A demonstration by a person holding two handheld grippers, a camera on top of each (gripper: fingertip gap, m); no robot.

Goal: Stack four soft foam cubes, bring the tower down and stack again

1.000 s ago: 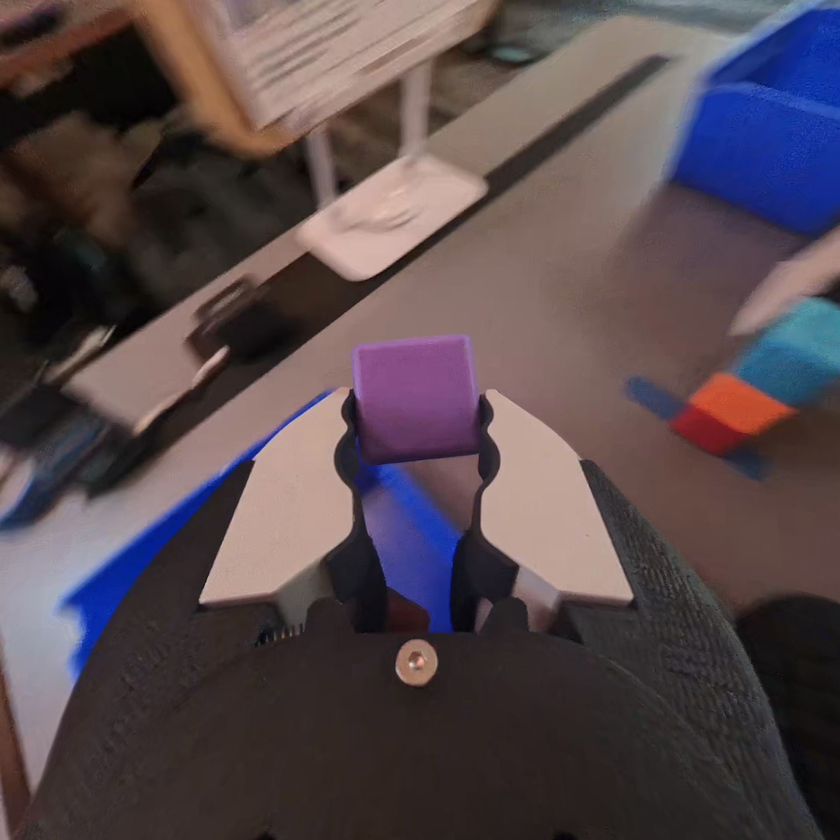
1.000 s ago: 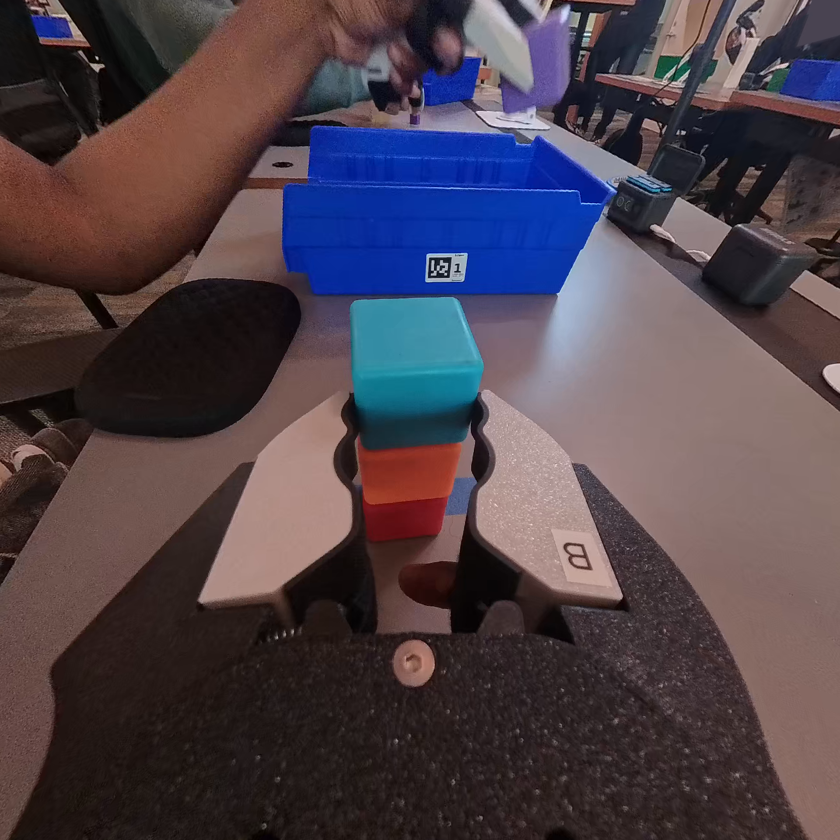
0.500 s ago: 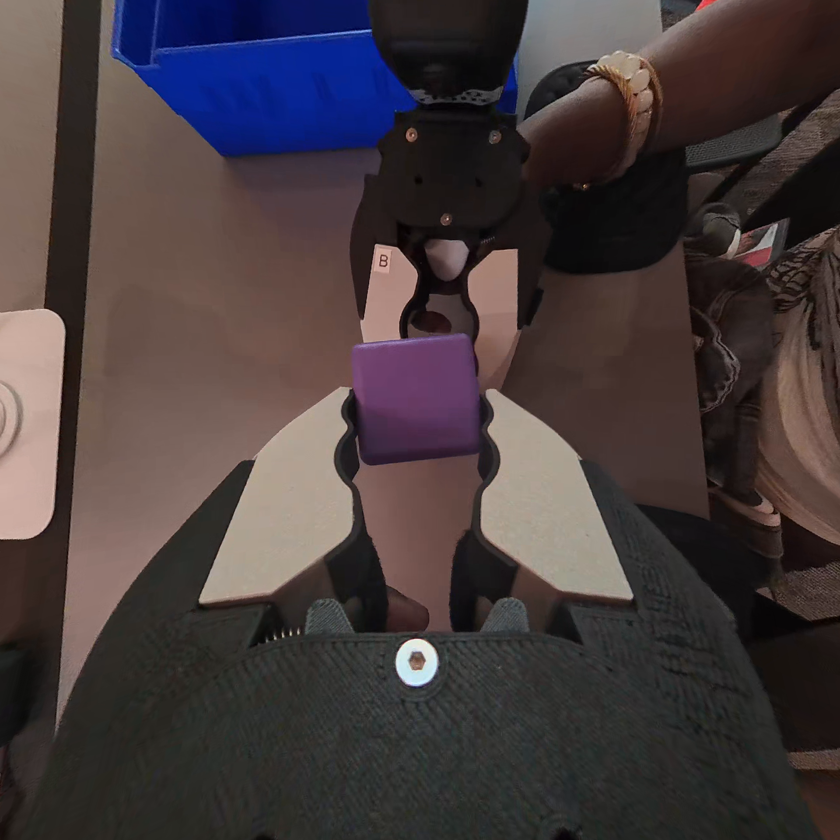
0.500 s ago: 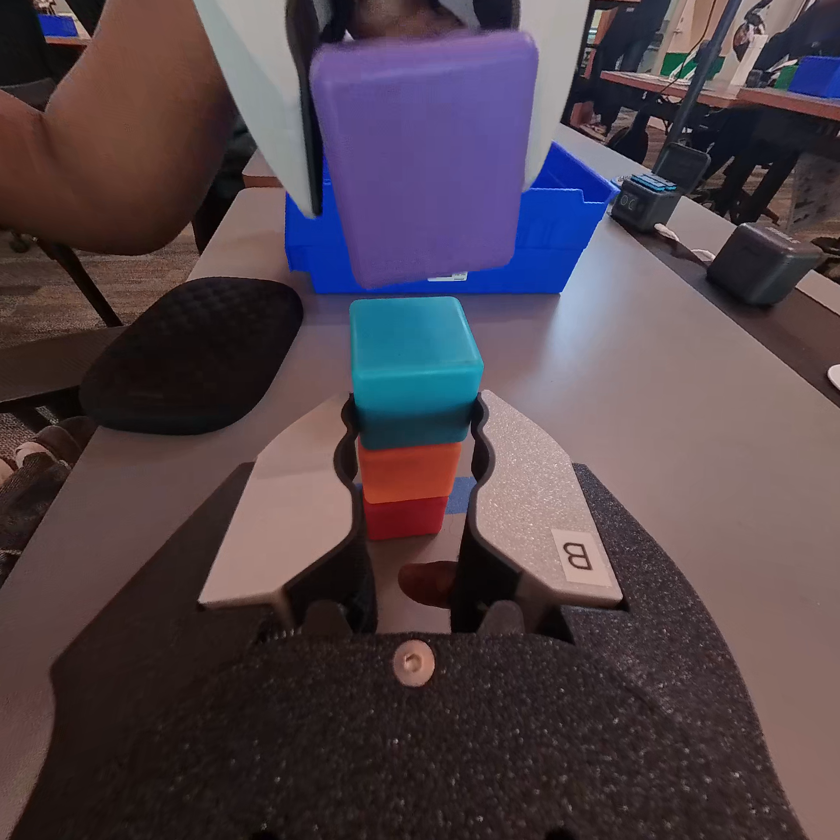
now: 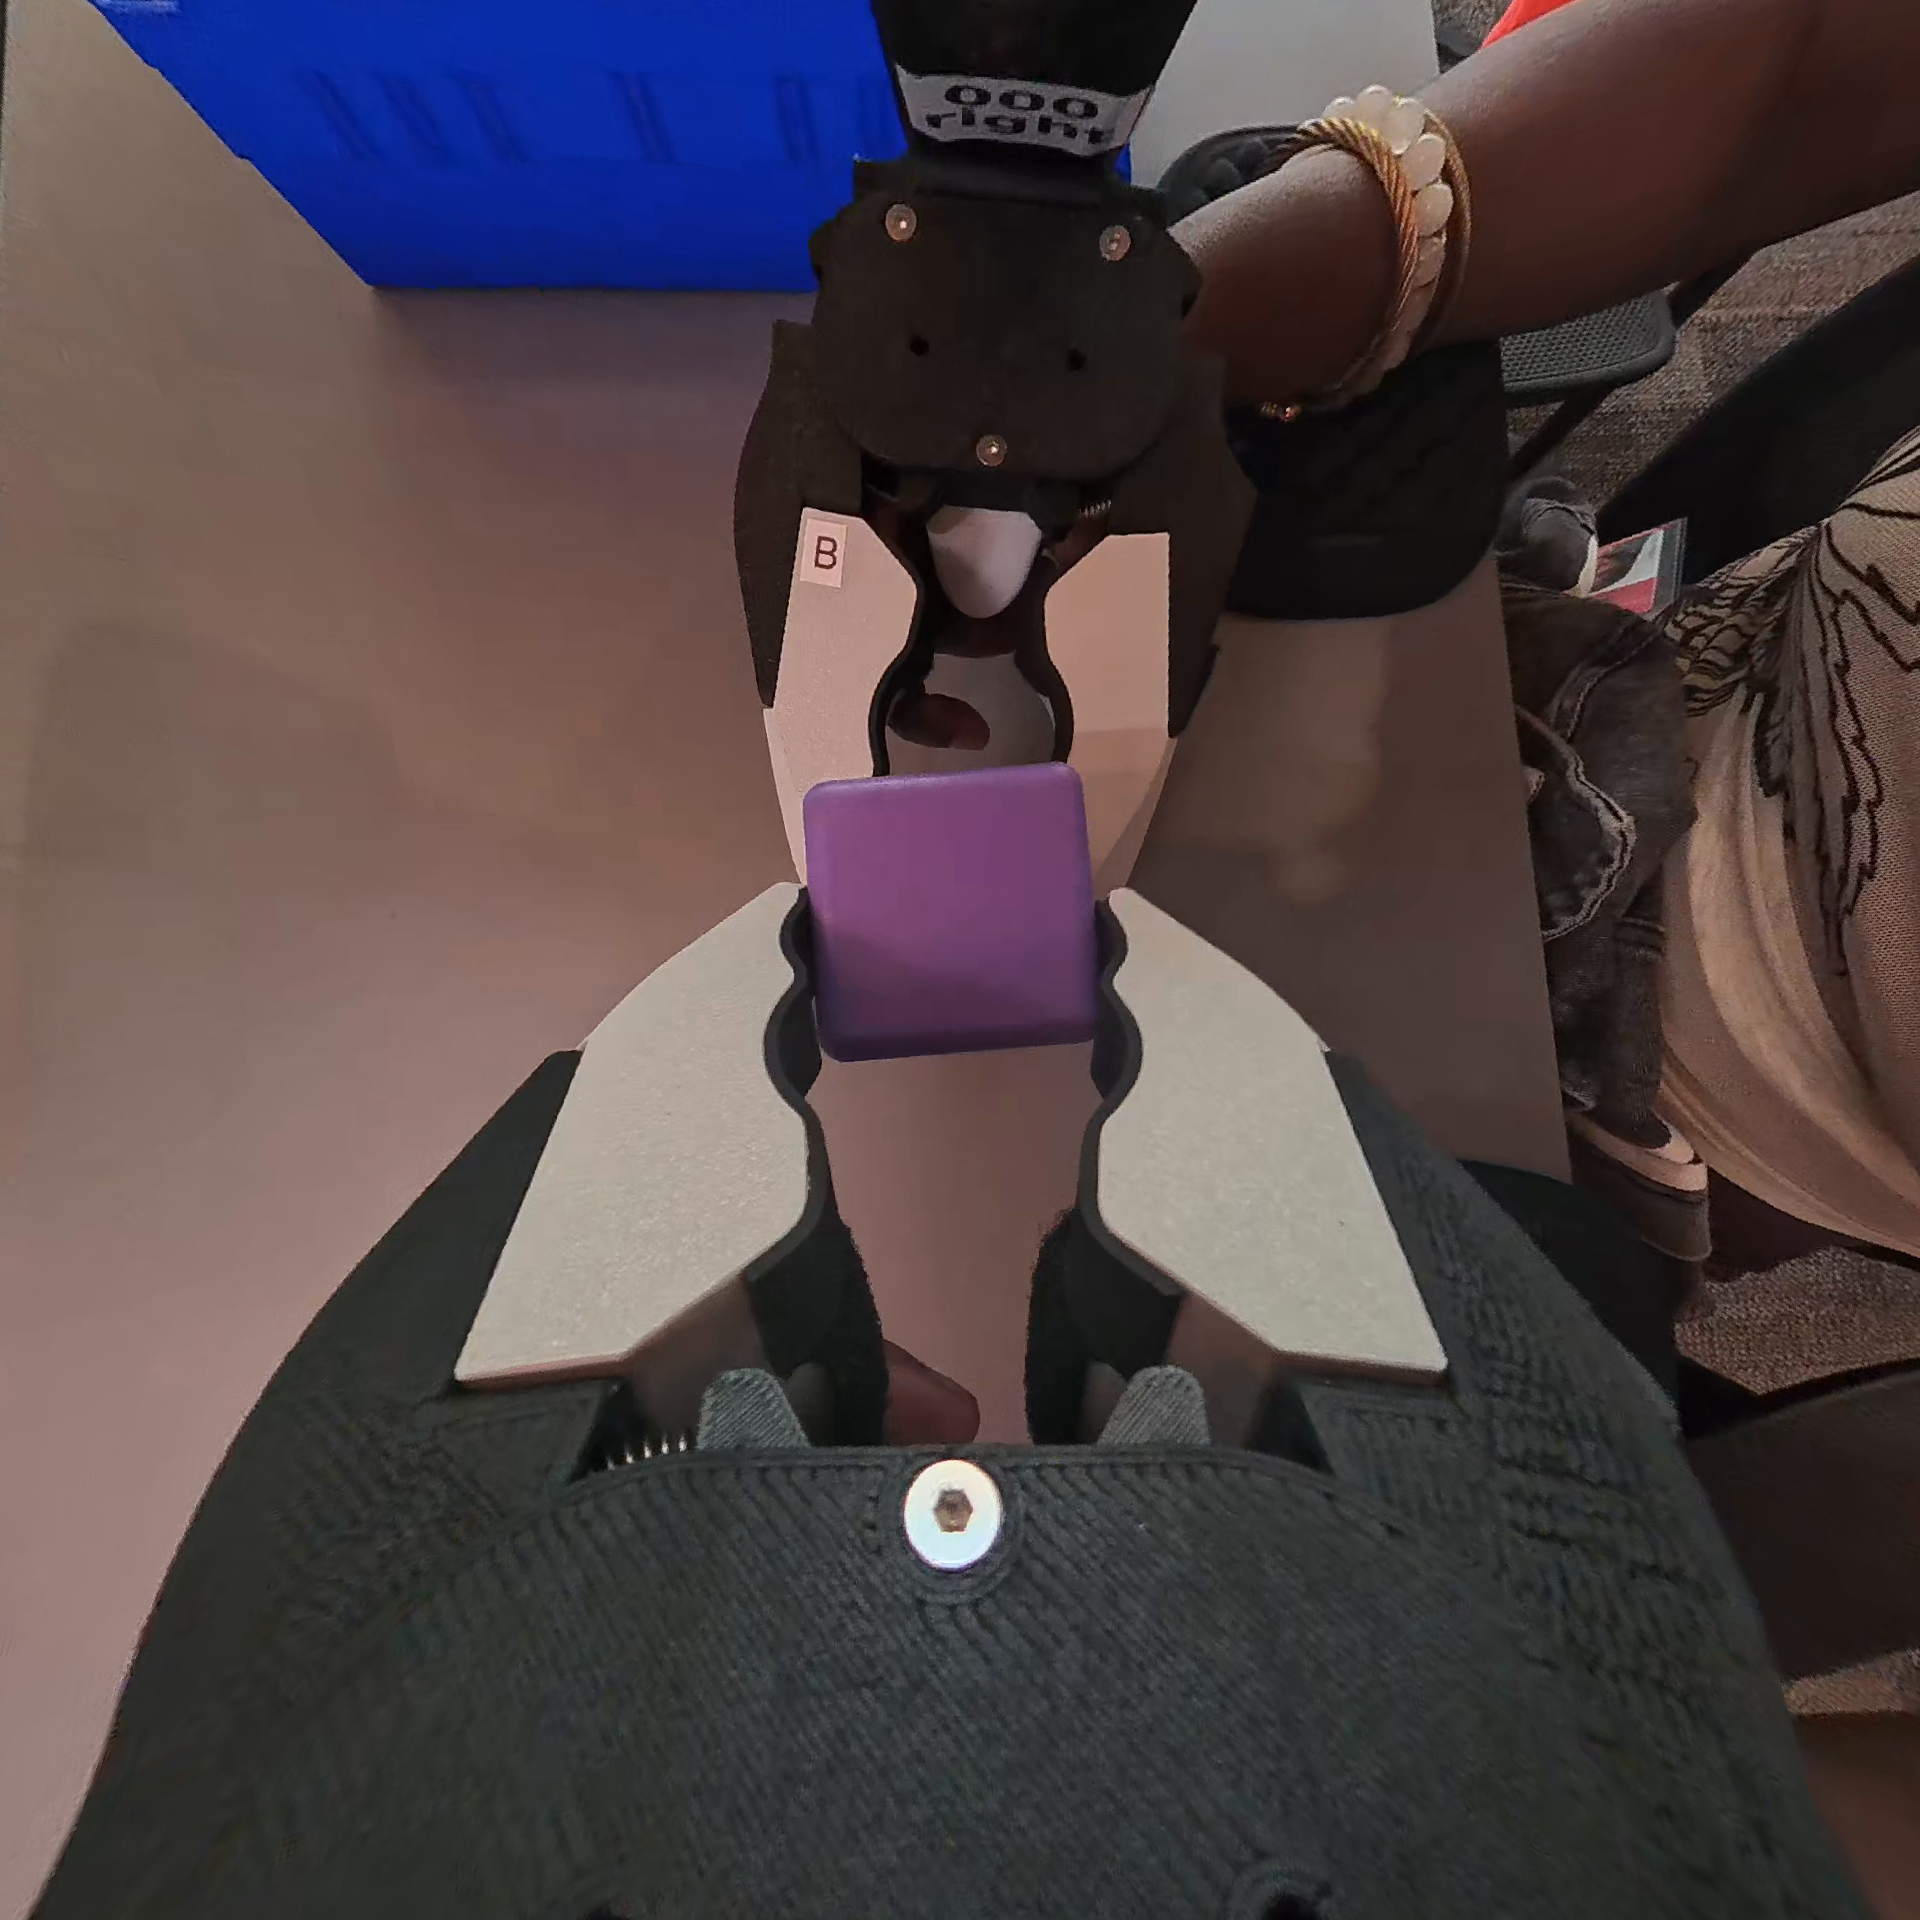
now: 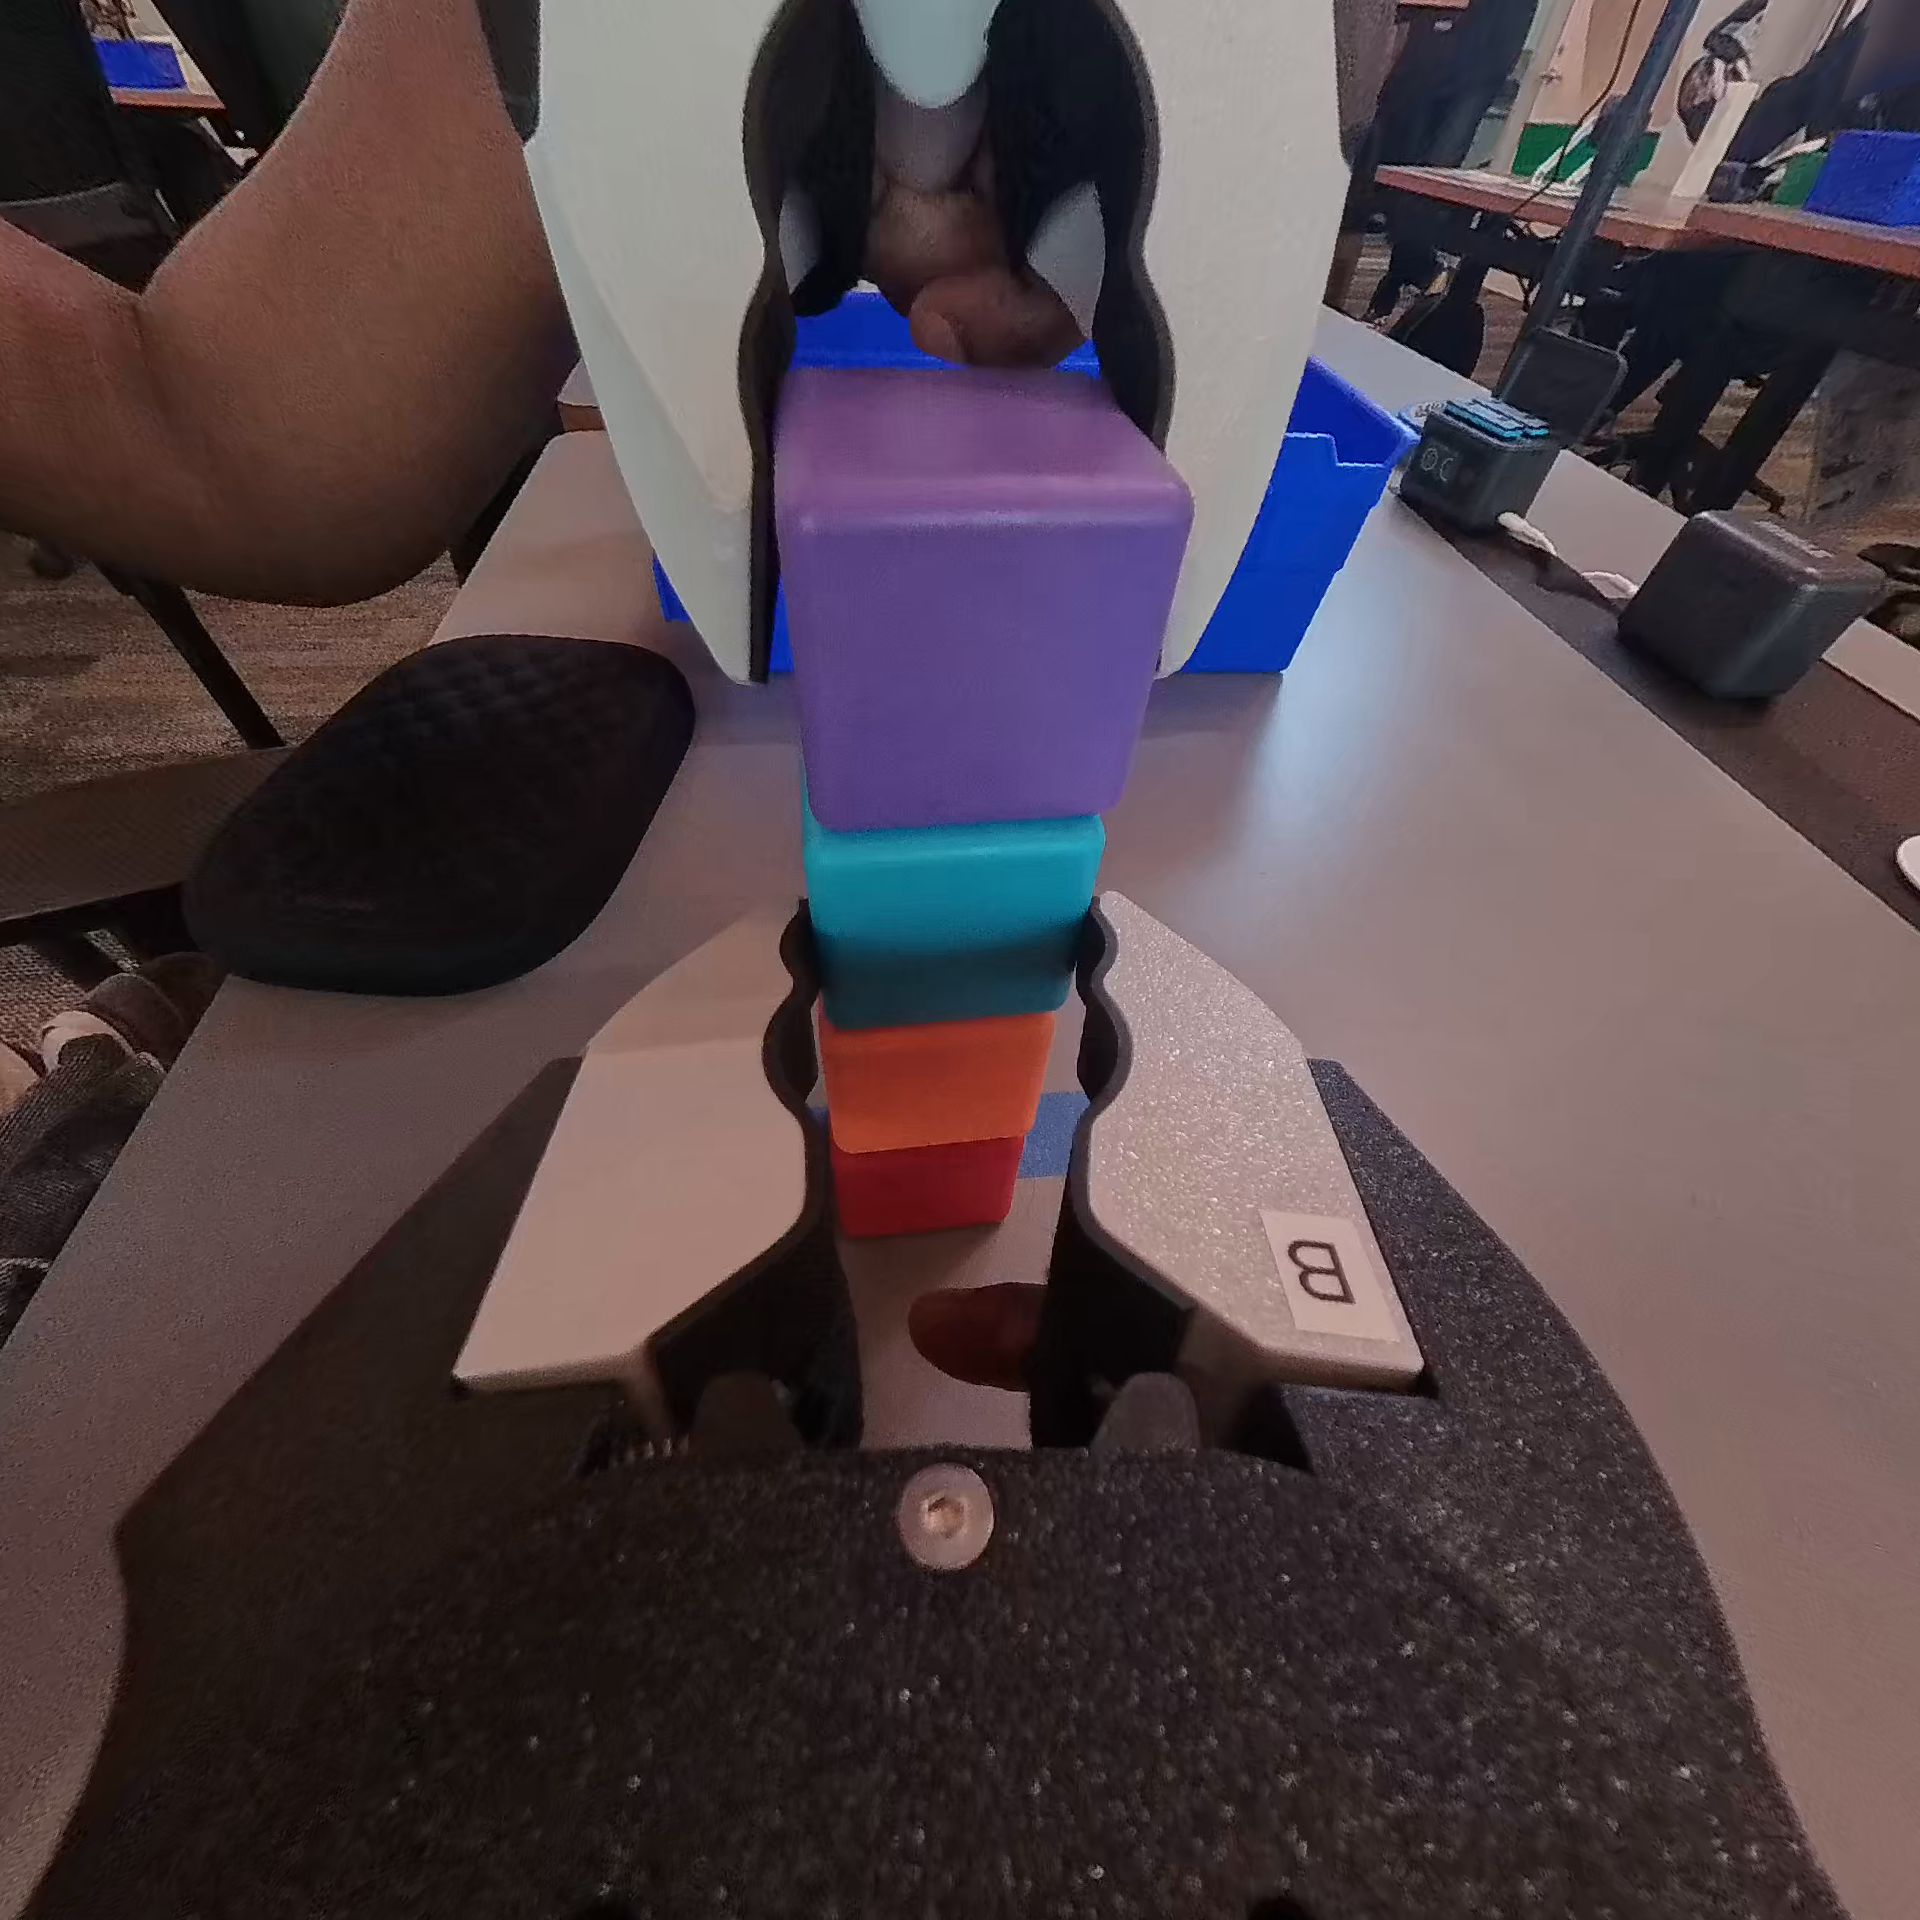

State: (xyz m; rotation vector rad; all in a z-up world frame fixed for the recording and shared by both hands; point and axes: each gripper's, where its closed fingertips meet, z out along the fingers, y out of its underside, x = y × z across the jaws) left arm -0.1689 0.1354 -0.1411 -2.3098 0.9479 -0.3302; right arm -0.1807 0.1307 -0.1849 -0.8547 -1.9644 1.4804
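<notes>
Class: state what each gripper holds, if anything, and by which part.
The left gripper grips the purple foam cube by two opposite side faces. The right gripper clasps the teal foam cube by its sides.

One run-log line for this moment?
phase: placing fourth cube | left tongs: shut on purple cube, over teal cube | right tongs: shut on teal cube | below: orange cube, red cube

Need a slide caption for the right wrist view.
Left gripper sets purple cube on teal cube held by right gripper.
</notes>
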